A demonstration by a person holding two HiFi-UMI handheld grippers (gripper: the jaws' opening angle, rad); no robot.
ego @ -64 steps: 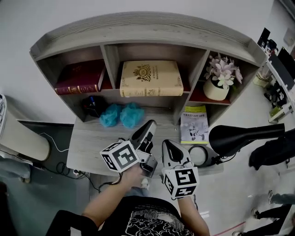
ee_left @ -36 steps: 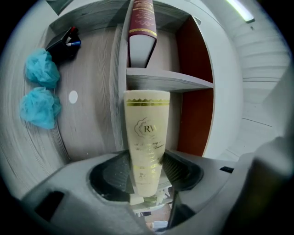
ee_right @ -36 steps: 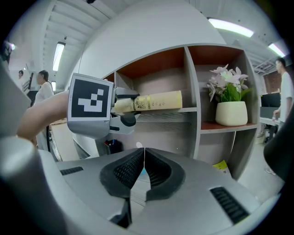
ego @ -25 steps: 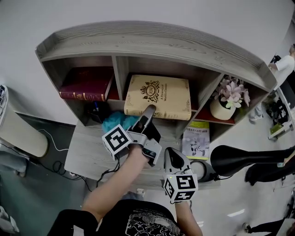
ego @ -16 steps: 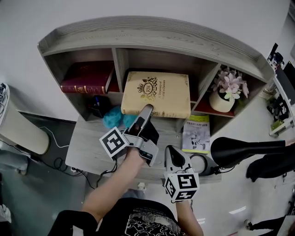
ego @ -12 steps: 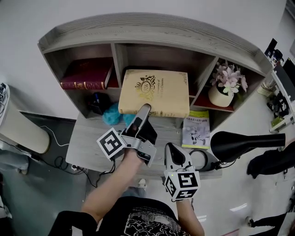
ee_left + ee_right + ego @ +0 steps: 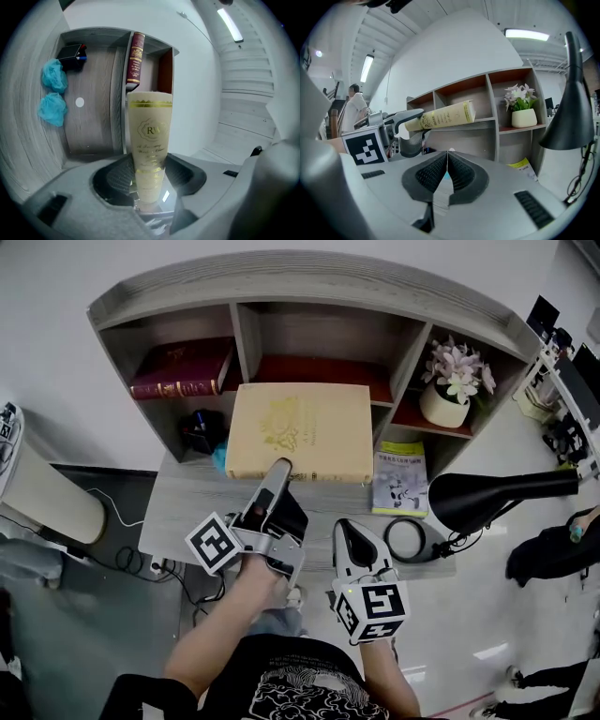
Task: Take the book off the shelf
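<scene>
1. The left gripper (image 7: 278, 472) is clamped on the near edge of the cream hardback book (image 7: 300, 432). The book juts out in front of the middle compartment (image 7: 319, 367) of the shelf (image 7: 309, 277), above the desk (image 7: 183, 512).
2. First risk: it's a broad book pinched at one edge, so the far end could sag and twist out of the pads.
3. Second risk: the far edge may be resting on the shelf board, though that's hard to tell from here, and it could snag.
4. The right gripper (image 7: 349, 538) sits closed and empty, offering no support.
5. A drop would land by the blue puffs (image 7: 51, 93).
</scene>
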